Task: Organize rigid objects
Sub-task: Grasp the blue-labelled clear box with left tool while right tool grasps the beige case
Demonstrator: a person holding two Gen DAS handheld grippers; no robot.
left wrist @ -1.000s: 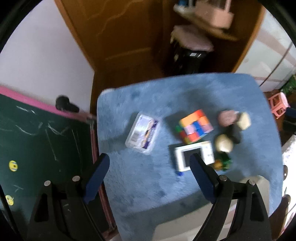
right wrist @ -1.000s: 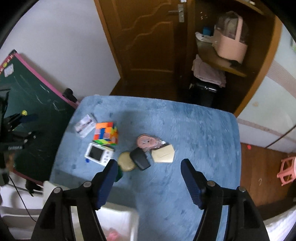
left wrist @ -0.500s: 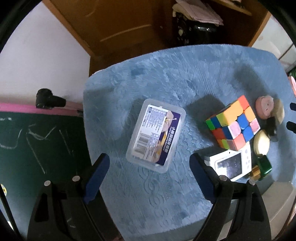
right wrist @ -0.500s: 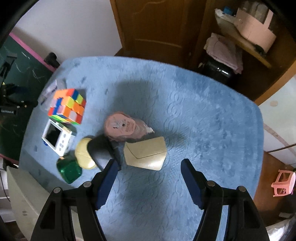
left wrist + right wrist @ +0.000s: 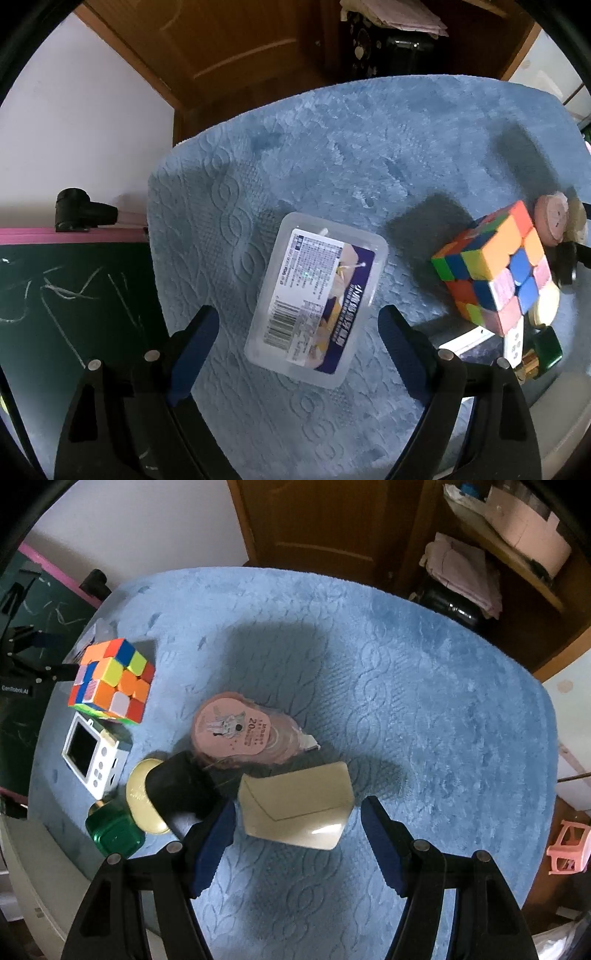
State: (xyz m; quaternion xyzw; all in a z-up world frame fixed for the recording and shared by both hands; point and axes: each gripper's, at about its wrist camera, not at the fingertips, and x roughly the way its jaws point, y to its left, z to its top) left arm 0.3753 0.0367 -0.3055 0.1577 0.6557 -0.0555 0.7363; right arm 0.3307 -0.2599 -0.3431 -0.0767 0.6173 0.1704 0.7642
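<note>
From the left wrist view I have the left hand-held gripper with its jaws wide apart, nothing between the pads. A clear plastic box with a printed label lies flat on the blue-covered worktop, its near end sitting in the gap between my fingers without touching either. At 3 o'clock from the box stands a colour cube, and past it, at the frame's edge, a pink round case. A chalkboard fills the 9 o'clock side.

From the right wrist view the right hand-held gripper is also spread open and holds nothing. A beige envelope-shaped case lies just ahead of it, between the fingertips. The pink round case is at 11 o'clock from it, touching a black object that overlaps a yellow oval tin. Further toward 9 o'clock are a green bottle, a small white screen device and the colour cube.
</note>
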